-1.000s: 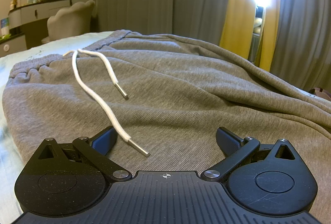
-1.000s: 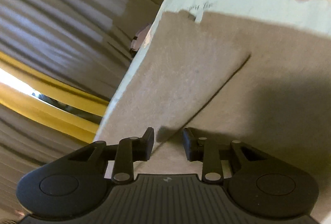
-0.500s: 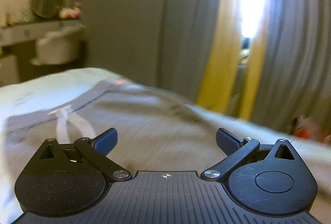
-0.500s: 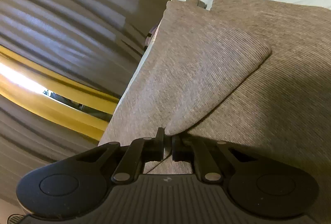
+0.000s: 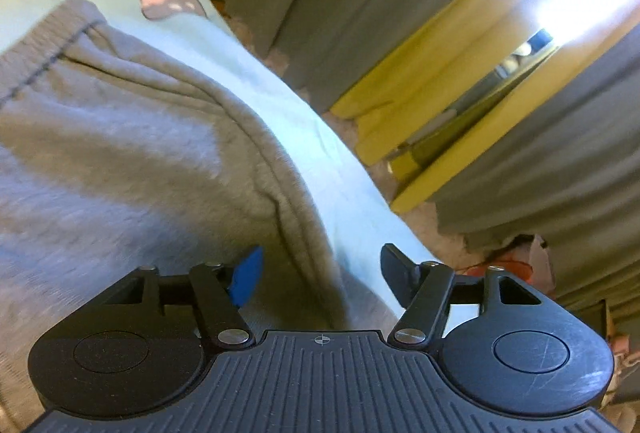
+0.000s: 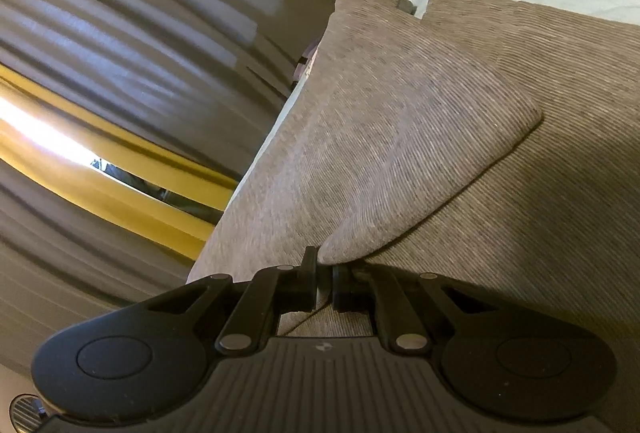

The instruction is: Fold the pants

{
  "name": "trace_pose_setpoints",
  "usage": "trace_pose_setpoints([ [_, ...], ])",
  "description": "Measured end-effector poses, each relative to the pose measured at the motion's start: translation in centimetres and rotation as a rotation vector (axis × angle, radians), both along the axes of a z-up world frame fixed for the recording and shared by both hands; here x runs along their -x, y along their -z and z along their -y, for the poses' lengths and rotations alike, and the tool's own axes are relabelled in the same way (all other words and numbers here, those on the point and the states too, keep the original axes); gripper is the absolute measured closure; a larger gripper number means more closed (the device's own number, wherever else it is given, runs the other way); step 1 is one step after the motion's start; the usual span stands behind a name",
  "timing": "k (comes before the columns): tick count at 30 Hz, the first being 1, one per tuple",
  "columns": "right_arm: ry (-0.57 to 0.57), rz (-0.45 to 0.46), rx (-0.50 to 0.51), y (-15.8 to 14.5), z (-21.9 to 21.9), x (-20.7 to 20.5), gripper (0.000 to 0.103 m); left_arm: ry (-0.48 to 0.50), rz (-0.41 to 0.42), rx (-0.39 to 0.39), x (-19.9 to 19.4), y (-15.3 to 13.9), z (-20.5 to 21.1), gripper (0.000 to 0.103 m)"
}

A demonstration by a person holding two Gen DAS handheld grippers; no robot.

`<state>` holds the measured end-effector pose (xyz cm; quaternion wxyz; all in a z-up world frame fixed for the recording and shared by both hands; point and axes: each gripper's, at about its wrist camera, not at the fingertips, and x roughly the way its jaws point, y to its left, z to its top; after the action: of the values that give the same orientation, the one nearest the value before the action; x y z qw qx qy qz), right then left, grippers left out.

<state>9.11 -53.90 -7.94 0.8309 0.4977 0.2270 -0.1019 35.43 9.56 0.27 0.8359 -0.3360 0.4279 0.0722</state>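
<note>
Pants (image 5: 120, 161), grey, lie flat on the pale-green bedsheet (image 5: 304, 121), long axis running up and away in both wrist views; right gripper (image 6: 325, 275) is clamped shut on a folded fabric corner at the near edge, while left gripper (image 5: 320, 273) straddles the outer side seam, jaws just been closing but pads not yet pressing, blue fingertip (image 5: 246, 279) over cloth and the other over sheet. Left is the free hand and sits right on its edge. Grey and yellow curtains (image 5: 460, 81) hang beyond the bed.
</note>
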Motion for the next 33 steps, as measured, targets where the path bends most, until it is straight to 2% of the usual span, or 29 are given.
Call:
trace_pose_setpoints([
  [3,0.004,0.005,0.014,0.1,-0.2,-0.3,0.098,0.012,-0.016,-0.005,-1.5,0.8,0.1,0.038],
  [4,0.004,0.006,0.017,0.2,-0.2,-0.4,0.098,0.012,-0.028,-0.019,-1.9,1.0,0.1,0.045],
  [6,0.009,0.008,0.014,0.2,-0.2,-0.5,0.098,-0.003,-0.066,-0.055,-2.3,1.8,0.4,0.068],
  [7,0.008,0.005,0.013,0.2,-0.1,-0.6,0.098,-0.019,-0.079,-0.059,-2.3,2.2,0.3,0.083],
  [8,0.004,0.002,0.015,0.1,0.0,-0.7,0.099,-0.034,-0.074,-0.043,-2.1,2.6,0.1,0.091],
  [10,-0.002,-0.003,0.014,0.0,0.1,-0.7,0.099,-0.058,-0.028,-0.001,-1.0,2.4,-0.2,0.093],
  [11,-0.010,-0.005,0.020,-0.1,0.3,-0.8,0.099,-0.062,0.001,-0.008,-0.3,1.8,-0.2,0.094],
  [15,-0.027,-0.014,0.051,-1.1,0.4,-1.2,0.098,0.006,0.109,-0.097,3.0,-2.6,0.0,0.094],
  [17,-0.031,-0.016,0.078,-1.9,0.3,-1.2,0.098,0.030,0.166,-0.113,5.4,-5.4,-0.2,0.094],
  [20,-0.013,0.038,0.119,-4.4,0.3,-0.2,0.098,0.066,0.248,-0.096,10.2,-9.2,-1.3,0.094],
  [23,0.023,0.103,0.179,-7.8,0.4,2.2,0.098,0.086,0.308,-0.064,15.5,-11.0,-2.5,0.094],
  [25,0.046,0.119,0.192,-9.2,0.8,4.1,0.098,0.098,0.325,-0.063,19.4,-10.9,-2.9,0.094],
  [28,0.060,0.081,0.214,-10.3,1.0,6.8,0.098,0.116,0.324,-0.068,24.7,-9.3,-3.2,0.094],
  [33,0.024,-0.061,0.287,-10.3,0.2,11.4,0.098,0.066,0.204,0.025,31.4,-2.9,-5.5,0.094],
])
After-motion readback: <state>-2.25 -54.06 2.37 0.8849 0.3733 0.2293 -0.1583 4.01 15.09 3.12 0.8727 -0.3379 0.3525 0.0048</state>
